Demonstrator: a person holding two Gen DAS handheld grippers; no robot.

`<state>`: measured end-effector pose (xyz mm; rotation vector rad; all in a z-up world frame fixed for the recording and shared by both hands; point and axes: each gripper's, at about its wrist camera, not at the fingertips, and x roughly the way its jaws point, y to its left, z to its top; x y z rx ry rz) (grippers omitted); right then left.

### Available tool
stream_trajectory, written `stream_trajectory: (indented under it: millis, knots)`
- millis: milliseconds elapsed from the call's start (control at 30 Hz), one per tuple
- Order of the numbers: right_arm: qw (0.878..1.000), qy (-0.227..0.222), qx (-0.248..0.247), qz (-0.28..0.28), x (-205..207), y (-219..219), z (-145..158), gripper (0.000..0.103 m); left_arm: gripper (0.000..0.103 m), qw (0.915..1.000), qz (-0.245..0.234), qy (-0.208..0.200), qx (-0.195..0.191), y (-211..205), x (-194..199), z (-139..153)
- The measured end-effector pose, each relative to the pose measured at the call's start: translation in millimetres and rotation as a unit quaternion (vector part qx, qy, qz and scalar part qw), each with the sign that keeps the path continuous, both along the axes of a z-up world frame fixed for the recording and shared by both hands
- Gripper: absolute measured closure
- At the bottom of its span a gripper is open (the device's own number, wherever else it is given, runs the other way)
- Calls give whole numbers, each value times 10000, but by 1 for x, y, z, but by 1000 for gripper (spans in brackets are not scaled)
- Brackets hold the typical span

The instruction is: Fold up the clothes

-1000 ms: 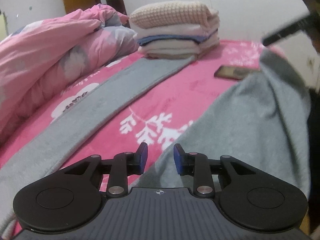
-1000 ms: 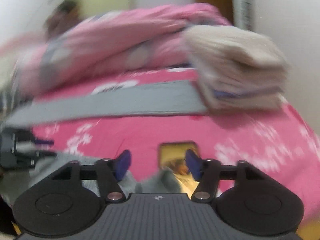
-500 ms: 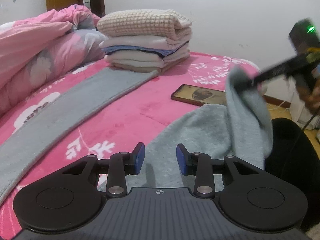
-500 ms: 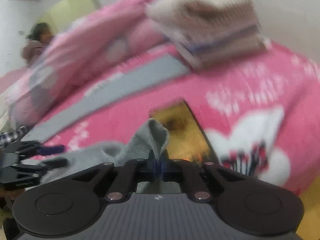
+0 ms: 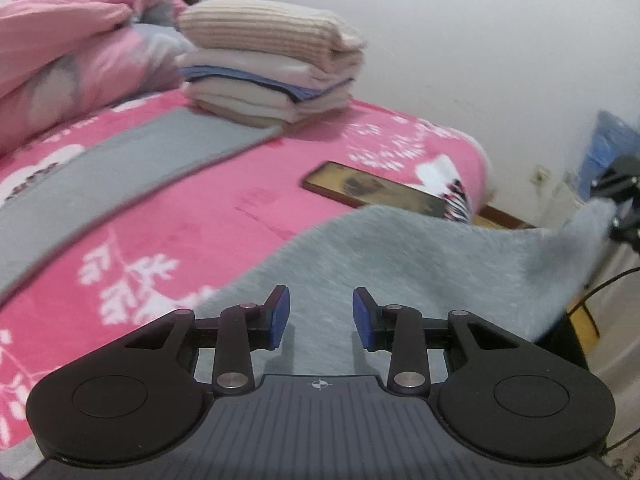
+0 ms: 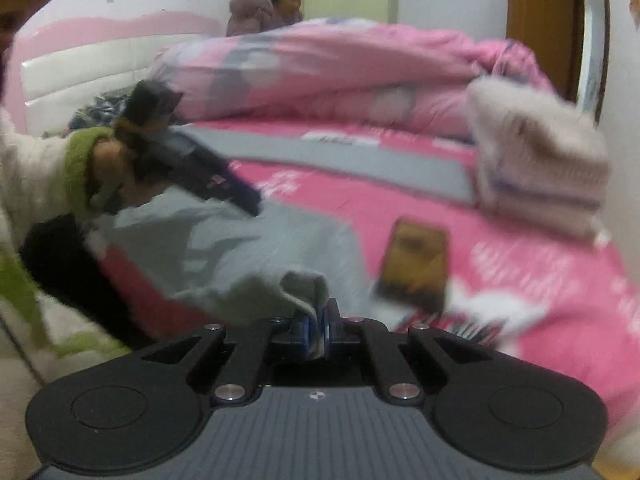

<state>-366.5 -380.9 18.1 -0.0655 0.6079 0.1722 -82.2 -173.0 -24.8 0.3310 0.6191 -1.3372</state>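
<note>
Cloth is the matter here: a grey garment (image 5: 384,248) lies across the near edge of the pink bed (image 5: 224,200), lower middle of the left view, soft, limp and light, likely to sag wherever unsupported. The right tongs (image 6: 317,326) are clamped on a bunched corner of it, while the left tongs (image 5: 321,316) hang parted above its near hem, holding nothing. Corners and hems look the best hold; a phone (image 5: 374,192) lies just beyond.

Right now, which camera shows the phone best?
The left wrist view: the phone lies sharp-edged on the pink bedspread, its near corner hidden behind the grey garment. In the right wrist view it shows whole but motion-blurred.
</note>
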Motion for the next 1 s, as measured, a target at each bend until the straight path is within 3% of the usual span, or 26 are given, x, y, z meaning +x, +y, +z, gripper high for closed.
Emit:
stream_trajectory:
  millis: [133, 233, 333, 400, 467, 500, 567, 667, 767, 900, 1000]
  knots:
    - [9970, -8, 728, 260, -9, 6, -6, 96, 68, 9993, -311, 216, -11, -6, -11, -1]
    - [9869, -81, 1495, 597, -12, -2, -3, 90, 67, 9985, -527, 171, -11, -12, -23, -2]
    - [9692, -367, 2278, 866, -18, -21, 3, 79, 66, 9977, -661, 117, -31, -17, -30, -3]
    - [9579, -680, 2653, 855, -25, -35, 6, 61, 64, 9975, -699, 106, -39, -20, -32, -3]
    - [9484, -1012, 2914, 740, -30, -51, 8, 50, 64, 9975, -692, 139, -16, -23, -31, -4]
    - [9488, -1118, 2901, 554, -28, -57, 9, 37, 64, 9976, -677, 154, -11, -23, -31, -5]
    - [9560, -1221, 2665, -110, -10, -69, 10, 23, 64, 9978, -641, 167, -22, -21, -30, -5]
    - [9596, -993, 2350, -1190, 40, -88, 4, 20, 64, 9981, -586, 186, -38, -19, -29, -5]
    - [9617, -370, 1886, -1952, 111, -98, -9, 20, 64, 9984, -532, 205, -54, -16, -28, -6]
    - [9783, 270, 771, -1904, 177, -78, -32, 20, 63, 9986, -459, 231, -75, -13, -27, -6]
    - [9813, 638, 302, -1791, 196, -64, -52, 20, 62, 9988, -414, 258, -73, -11, -25, -7]
